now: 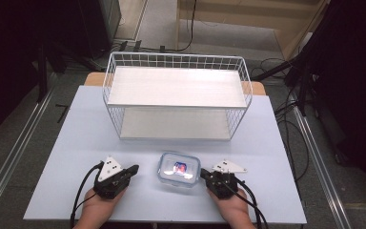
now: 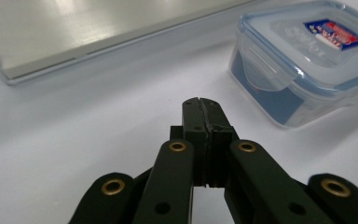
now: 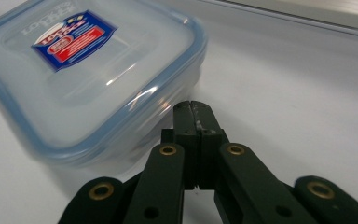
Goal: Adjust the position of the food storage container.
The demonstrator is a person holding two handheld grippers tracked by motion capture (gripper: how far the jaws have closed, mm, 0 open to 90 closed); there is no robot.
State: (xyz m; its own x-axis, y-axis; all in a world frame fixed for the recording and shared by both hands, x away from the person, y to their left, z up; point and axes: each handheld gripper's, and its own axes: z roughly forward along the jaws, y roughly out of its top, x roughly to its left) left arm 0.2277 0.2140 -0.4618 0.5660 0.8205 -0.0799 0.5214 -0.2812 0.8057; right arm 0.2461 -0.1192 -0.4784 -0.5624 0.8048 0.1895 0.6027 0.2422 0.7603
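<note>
Two black tongs, left (image 1: 134,168) and right (image 1: 203,173), both pinched shut on nothing, flank the clear square blue-rimmed plastic lidded container (image 1: 178,168) on the pale bench (image 1: 76,143), near the white wire two-tier rack (image 1: 176,95), likely lining up a two-sided lift.

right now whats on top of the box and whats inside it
A clear blue-rimmed lid sits on the box, with a red and blue label on it. Through the cloudy plastic no contents can be made out; the floor of the box is hidden.
</note>
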